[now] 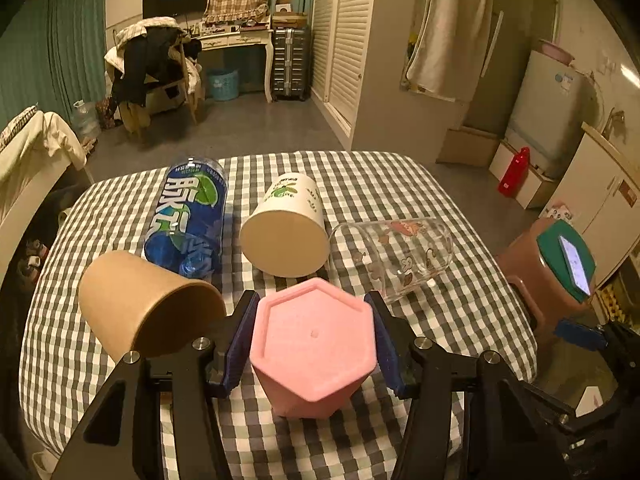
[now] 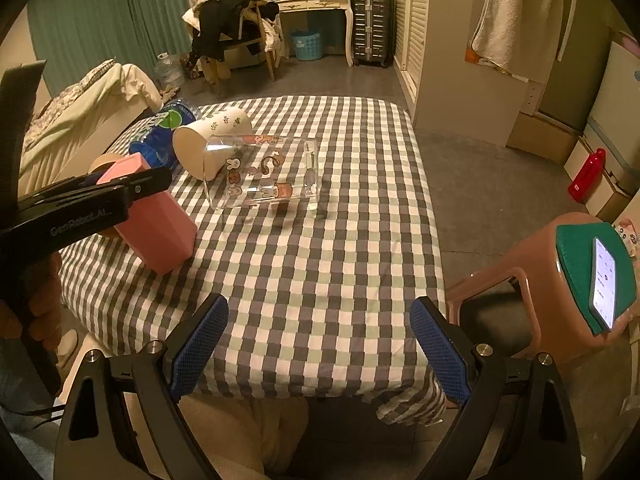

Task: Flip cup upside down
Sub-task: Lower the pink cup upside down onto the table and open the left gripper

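Checked tablecloth (image 2: 320,264) lies bare before the spread right gripper (image 2: 318,344); left gripper (image 1: 312,336) clamps the pink cup (image 1: 314,344).

Blue bottle (image 1: 188,220), brown paper cup (image 1: 140,300) and glass cup (image 1: 394,258) sideways on checkered tablecloth (image 2: 320,280).

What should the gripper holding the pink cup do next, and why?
Probably lower the pink cup until it stands flat, then open. The left gripper clamps it with its base facing up, but in the right wrist view it leans, only its lower edge near the checkered tablecloth.
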The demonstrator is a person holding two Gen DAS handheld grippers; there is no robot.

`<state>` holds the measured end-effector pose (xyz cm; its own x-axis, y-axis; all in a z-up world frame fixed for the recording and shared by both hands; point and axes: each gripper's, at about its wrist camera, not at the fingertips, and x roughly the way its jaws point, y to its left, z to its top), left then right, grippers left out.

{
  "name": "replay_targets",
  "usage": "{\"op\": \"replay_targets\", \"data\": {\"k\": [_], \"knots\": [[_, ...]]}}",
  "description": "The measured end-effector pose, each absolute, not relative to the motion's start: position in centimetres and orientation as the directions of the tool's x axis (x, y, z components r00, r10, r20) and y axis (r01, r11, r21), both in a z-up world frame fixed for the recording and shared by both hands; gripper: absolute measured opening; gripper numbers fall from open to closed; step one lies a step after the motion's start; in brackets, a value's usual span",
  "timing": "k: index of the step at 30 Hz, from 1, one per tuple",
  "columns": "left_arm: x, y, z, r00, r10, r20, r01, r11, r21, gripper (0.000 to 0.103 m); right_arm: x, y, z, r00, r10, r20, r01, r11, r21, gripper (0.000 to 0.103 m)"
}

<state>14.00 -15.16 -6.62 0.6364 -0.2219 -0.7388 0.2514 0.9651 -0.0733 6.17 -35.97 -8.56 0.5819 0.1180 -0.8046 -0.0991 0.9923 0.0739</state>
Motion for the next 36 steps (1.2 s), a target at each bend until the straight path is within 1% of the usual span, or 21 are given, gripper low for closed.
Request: {"op": "replay_targets", "data": {"k": [8, 12, 16, 21, 23, 24, 25, 27, 29, 30, 31, 32, 34, 35, 36], "knots": [[13.6, -14.8, -4.4, 0.677, -0.238, -0.697, 0.257, 0.963, -0.079, 0.057, 5.1, -35.6, -7.4, 0.6, 0.111, -0.792, -0.1, 0.993, 0.063, 0.092], [12.7, -14.0, -1.9, 0.723, -0.246, -0.645, 0.255, 0.964, -0.082, 0.057, 4.4, -35.3, -6.5, 0.62, 0.098, -0.778, -0.098, 0.994, 0.047, 0.092], [10.7, -12.8, 0.7, 0.776, -0.231, -0.587, 0.233, 0.97, -0.074, 0.056, 3.6, -35.0, -4.8, 0.665, 0.098, -0.74, -0.098, 0.994, 0.043, 0.092], [7.2, -10.9, 2.0, 0.82, -0.192, -0.539, 0.198, 0.979, -0.048, 0.057, 2.2, -34.1, -2.8, 0.732, 0.133, -0.668, -0.122, 0.991, 0.064, 0.092], [5.8, -10.0, 1.9, 0.826, -0.173, -0.537, 0.177, 0.983, -0.043, 0.064, 1.6, -33.4, -2.4, 0.75, 0.153, -0.643, -0.138, 0.988, 0.073, 0.092], [5.3, -9.6, 1.8, 0.827, -0.166, -0.537, 0.167, 0.985, -0.047, 0.074, 1.4, -33.1, -2.3, 0.755, 0.159, -0.637, -0.145, 0.987, 0.075, 0.092], [4.6, -8.9, 1.6, 0.83, -0.158, -0.535, 0.149, 0.987, -0.059, 0.079, 1.1, -32.7, -2.2, 0.76, 0.168, -0.627, -0.153, 0.985, 0.079, 0.092], [3.8, -8.1, 1.4, 0.836, -0.142, -0.53, 0.122, 0.99, -0.074, 0.082, 0.6, -31.9, -2.0, 0.766, 0.182, -0.616, -0.167, 0.982, 0.082, 0.092], [3.2, -7.3, 1.0, 0.838, -0.121, -0.532, 0.09, 0.992, -0.083, 0.086, 0.1, -31.3, -1.9, 0.773, 0.189, -0.606, -0.177, 0.981, 0.08, 0.092], [2.9, -6.9, 0.7, 0.839, -0.109, -0.533, 0.075, 0.994, -0.085, 0.091, -0.2, -31.0, -1.9, 0.776, 0.19, -0.601, -0.181, 0.981, 0.077, 0.092], [2.6, -6.7, 0.5, 0.842, -0.101, -0.53, 0.065, 0.994, -0.085, 0.093, -0.3, -30.8, -1.9, 0.779, 0.193, -0.596, -0.184, 0.98, 0.077, 0.093], [2.3, -6.5, 0.4, 0.846, -0.087, -0.526, 0.051, 0.995, -0.083, 0.094, -0.5, -30.6, -1.9, 0.783, 0.196, -0.59, -0.188, 0.979, 0.076, 0.095], [1.8, -6.1, 0.0, 0.851, -0.065, -0.521, 0.026, 0.996, -0.081, 0.101, -0.7, -30.2, -1.9, 0.79, 0.192, -0.582, -0.184, 0.98, 0.074, 0.098], [1.6, -5.9, -0.2, 0.851, -0.044, -0.523, 0.002, 0.997, -0.081, 0.102, -0.7, -30.1, -2.0, 0.793, 0.189, -0.579, -0.18, 0.981, 0.073, 0.102], [1.4, -5.8, -0.3, 0.852, -0.033, -0.523, -0.011, 0.997, -0.081, 0.102, -0.7, -30.1, -2.2, 0.795, 0.18, -0.579, -0.17, 0.983, 0.072, 0.103]]}}
